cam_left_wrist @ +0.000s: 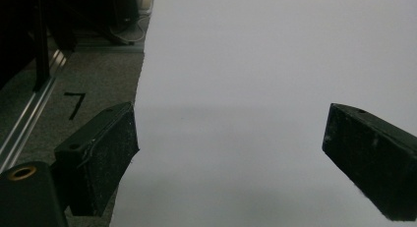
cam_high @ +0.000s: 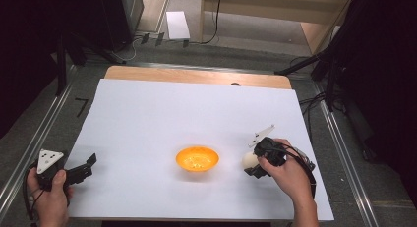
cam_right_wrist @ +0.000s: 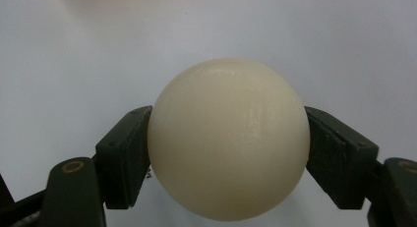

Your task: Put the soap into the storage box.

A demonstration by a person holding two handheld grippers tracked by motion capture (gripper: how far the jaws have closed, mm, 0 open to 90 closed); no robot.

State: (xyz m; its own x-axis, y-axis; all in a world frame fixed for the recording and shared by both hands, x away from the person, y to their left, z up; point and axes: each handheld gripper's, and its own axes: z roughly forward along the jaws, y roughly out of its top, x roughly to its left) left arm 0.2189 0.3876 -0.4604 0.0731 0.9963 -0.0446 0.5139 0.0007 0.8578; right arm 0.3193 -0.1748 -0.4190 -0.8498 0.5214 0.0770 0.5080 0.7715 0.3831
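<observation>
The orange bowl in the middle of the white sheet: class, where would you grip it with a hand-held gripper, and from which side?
Grip the orange bowl by its rim, probably on the near right side, coming down from above with one jaw inside and one outside. It is wide, shallow and upright, so its thin raised edge is likely the only part the jaws can span. The right hand-held gripper is closest, but it is shut on the cream ball.

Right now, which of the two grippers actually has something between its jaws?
The right gripper: its jaws press both sides of the cream ball. The left gripper stands open over the bare white sheet.
</observation>
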